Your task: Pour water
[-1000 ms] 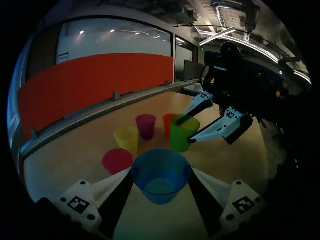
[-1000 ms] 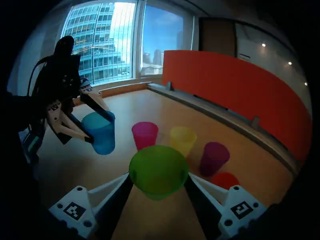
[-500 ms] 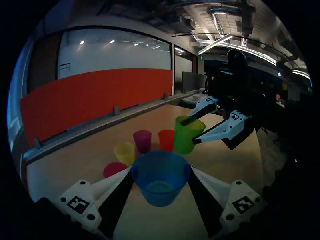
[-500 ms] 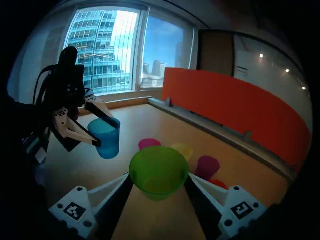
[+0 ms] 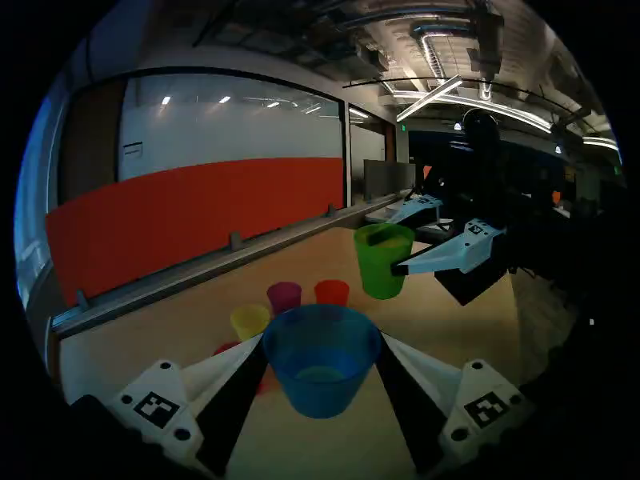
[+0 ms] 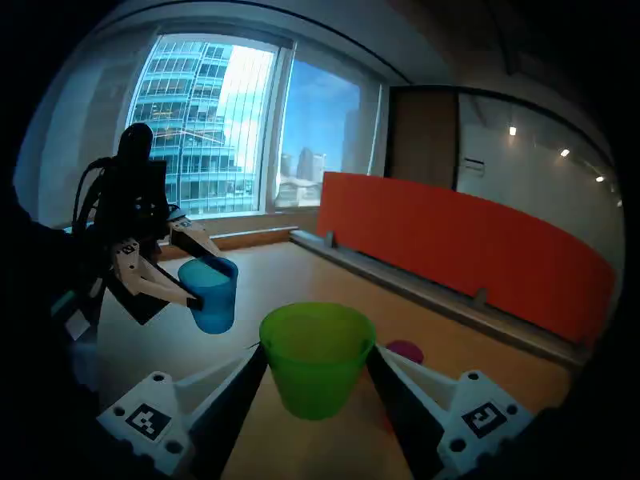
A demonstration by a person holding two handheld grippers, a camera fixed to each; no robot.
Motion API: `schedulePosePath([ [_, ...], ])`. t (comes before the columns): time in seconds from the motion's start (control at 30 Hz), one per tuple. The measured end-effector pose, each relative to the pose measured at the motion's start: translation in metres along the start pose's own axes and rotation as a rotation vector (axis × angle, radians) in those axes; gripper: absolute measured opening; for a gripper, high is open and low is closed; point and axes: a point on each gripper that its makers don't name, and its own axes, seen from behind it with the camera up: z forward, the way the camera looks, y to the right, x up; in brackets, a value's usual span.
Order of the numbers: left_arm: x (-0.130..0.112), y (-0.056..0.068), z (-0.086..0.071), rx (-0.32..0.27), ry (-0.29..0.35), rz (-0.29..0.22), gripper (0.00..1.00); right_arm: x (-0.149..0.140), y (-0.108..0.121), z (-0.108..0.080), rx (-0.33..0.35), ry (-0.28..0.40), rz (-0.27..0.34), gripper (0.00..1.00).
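1. Between the white fingers of the left gripper (image 5: 322,380), a blue cup (image 5: 322,370) is clamped by its sides. It is translucent plastic, tapered, round-rimmed and upright, and a pale pool is seen at its bottom. It is held above the tabletop (image 5: 448,336).
2. Between the fingers of the right gripper (image 6: 318,384), a green cup (image 6: 318,360) of the same tapered, translucent plastic is gripped. It is upright and raised off the tabletop, apart from the blue cup. Its contents cannot be told.
3. On each gripper finger, which is white, wedge-shaped and flat-faced, a square black-and-white tag (image 5: 155,408) is fixed.
4. Tabletop surface: smooth pale wood, faintly glossy.
5. Along one tabletop edge, an orange partition (image 5: 200,208) is set, a flat matt panel seated in a grey rail (image 5: 240,252).
6. Toward that edge, small plastic cups are stood close together: a yellow cup (image 5: 250,322), a purple cup (image 5: 284,296) and an orange cup (image 5: 331,292). A red cup (image 5: 226,349) is half hidden behind a left-gripper finger.
7. Past another tabletop edge, a window (image 6: 216,136) of tall glazed panes is seen.
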Motion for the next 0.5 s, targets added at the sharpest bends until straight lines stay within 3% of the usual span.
schedulePosePath([
  [0.5,0.032,0.014,-0.010,0.000,0.096,0.004,0.88,0.029,-0.004,-0.014,-0.012,0.102,0.035,0.90],
])
